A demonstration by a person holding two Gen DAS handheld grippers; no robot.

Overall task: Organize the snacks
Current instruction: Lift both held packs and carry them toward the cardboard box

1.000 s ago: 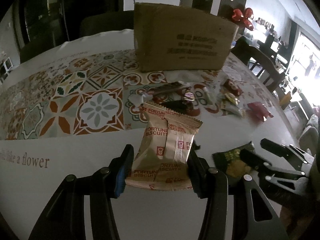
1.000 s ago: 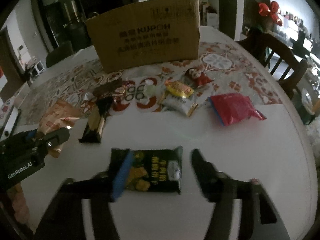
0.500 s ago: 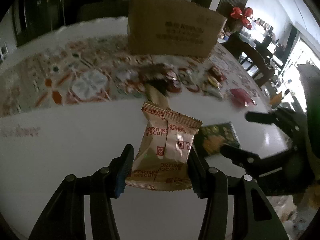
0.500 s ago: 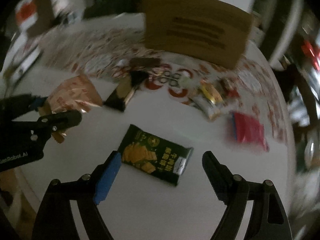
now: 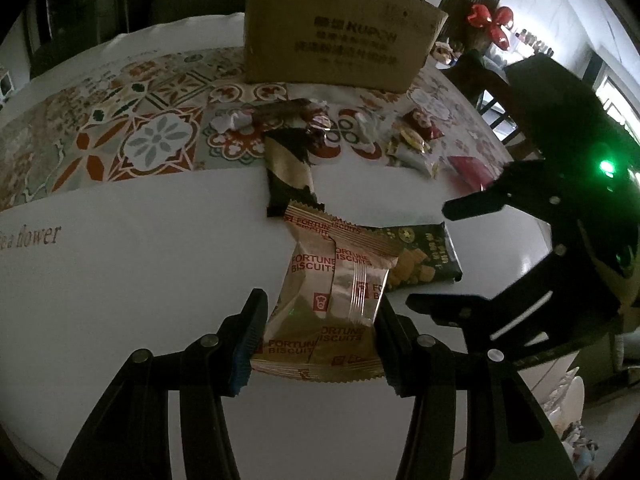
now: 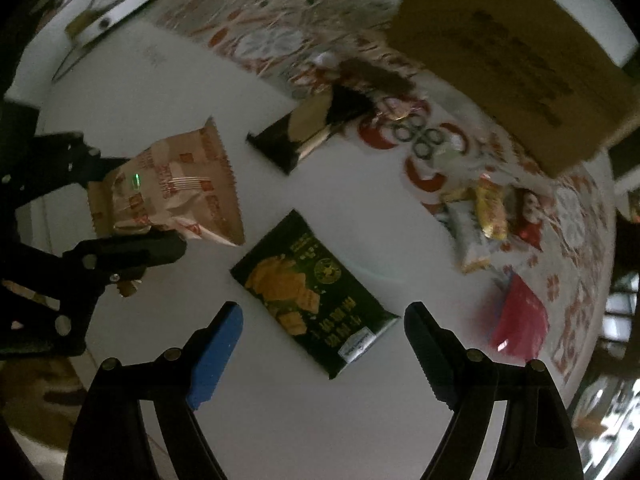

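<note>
home dining room: clothed table (image 5: 120, 280), chairs (image 5: 476, 80).

A tan Fortune Biscuits packet (image 5: 332, 300) with red lettering stands upright, its crimped top edge uppermost, pinched at both sides. A dark green cracker packet (image 6: 312, 296) lies flat and askew on the white surface (image 6: 300, 420). A black-and-gold packet (image 6: 312, 128) lies flat farther off. Beyond it, small sweets (image 6: 484, 208) and a red pouch (image 6: 520, 324) lie scattered before a brown cardboard box (image 5: 340, 32).
</note>
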